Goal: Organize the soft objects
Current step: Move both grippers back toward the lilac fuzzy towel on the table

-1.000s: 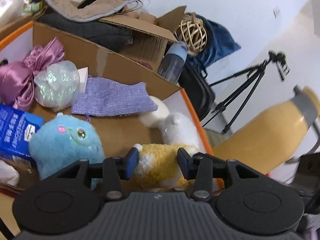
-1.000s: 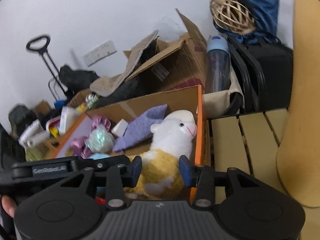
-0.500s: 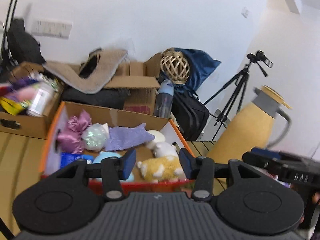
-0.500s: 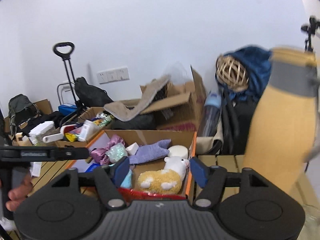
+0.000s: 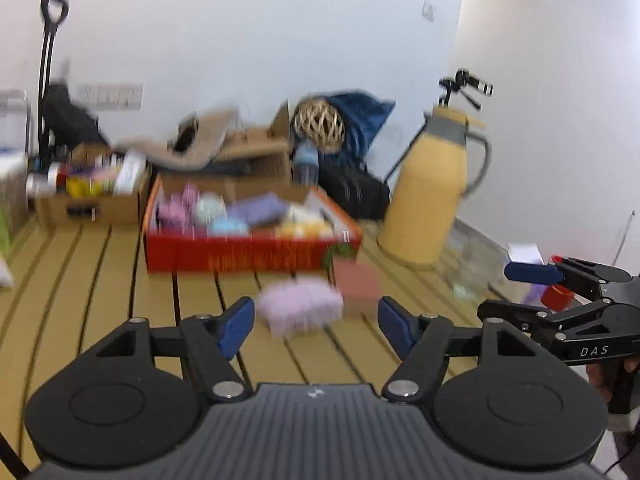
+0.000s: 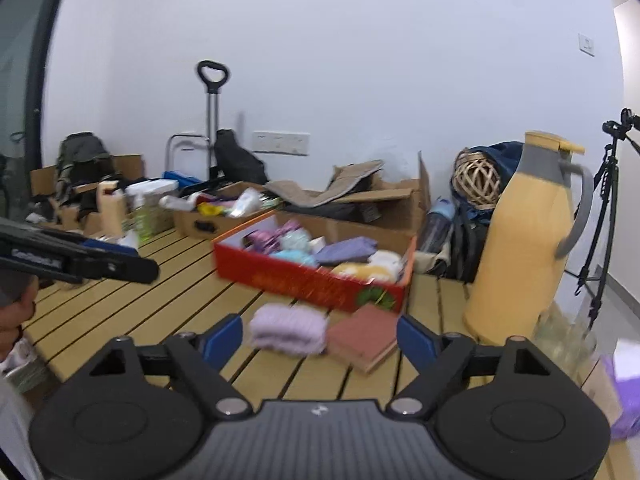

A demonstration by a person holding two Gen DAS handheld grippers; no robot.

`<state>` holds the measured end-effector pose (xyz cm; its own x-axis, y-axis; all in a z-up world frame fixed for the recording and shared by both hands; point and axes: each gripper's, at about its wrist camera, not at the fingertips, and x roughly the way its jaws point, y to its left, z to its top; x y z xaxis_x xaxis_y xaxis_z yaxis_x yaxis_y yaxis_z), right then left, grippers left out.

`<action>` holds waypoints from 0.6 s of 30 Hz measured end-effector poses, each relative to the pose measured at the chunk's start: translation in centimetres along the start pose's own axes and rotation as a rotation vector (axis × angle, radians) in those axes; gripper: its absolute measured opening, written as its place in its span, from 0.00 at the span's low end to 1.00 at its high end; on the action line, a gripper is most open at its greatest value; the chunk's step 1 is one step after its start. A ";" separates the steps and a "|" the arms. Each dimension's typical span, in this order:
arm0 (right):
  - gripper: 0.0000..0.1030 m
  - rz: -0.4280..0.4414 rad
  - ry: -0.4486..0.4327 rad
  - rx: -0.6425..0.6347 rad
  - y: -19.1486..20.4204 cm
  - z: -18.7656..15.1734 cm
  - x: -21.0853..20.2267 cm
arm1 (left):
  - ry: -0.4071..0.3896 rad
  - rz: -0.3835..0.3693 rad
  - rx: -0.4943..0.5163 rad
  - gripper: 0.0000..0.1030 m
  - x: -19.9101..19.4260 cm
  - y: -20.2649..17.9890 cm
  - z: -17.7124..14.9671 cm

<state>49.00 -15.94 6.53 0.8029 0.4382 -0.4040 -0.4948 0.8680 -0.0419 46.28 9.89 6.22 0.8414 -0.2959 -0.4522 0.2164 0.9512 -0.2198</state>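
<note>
- Holding both grippers over the slatted wooden table [image 6: 168, 320], I have nothing in either one.
- My left gripper [image 5: 316, 326] has its jaws apart; they have just been opening, with only air between the blue pads.
- My right gripper [image 6: 320, 338] is likewise spread wide, its jaws having just opened, nothing between them.
- A folded lilac knitted cloth [image 6: 288, 330] lies on the table in front of both grippers, touching a reddish-brown book [image 6: 364, 338] at its right.
- Behind them stands the red box [image 6: 304, 280], holding a yellow-and-white plush [image 6: 370, 270], a pale blue plush [image 6: 294, 257], a purple pouch [image 6: 346, 250] and pink satin fabric [image 6: 266, 236].
- A tall yellow jug [image 6: 520, 248] stands to the right of the box.
</note>
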 end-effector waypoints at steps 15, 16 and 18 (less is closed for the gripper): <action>0.79 0.024 0.047 0.157 -1.5 -3.7 3.7 | 0.101 0.018 -0.028 0.67 7.3 1.2 -1.0; 0.76 0.032 0.045 0.170 -1.7 -3.4 4.9 | 0.113 0.020 -0.056 0.67 8.9 1.9 -0.6; 0.72 0.053 0.052 0.205 -2.3 -2.8 7.8 | 0.146 0.017 -0.177 0.66 11.7 3.8 -0.1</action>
<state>55.46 -15.22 0.89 0.7567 0.4768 -0.4473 -0.4540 0.8755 0.1653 56.88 9.99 0.02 0.7608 -0.3014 -0.5748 0.1013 0.9299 -0.3535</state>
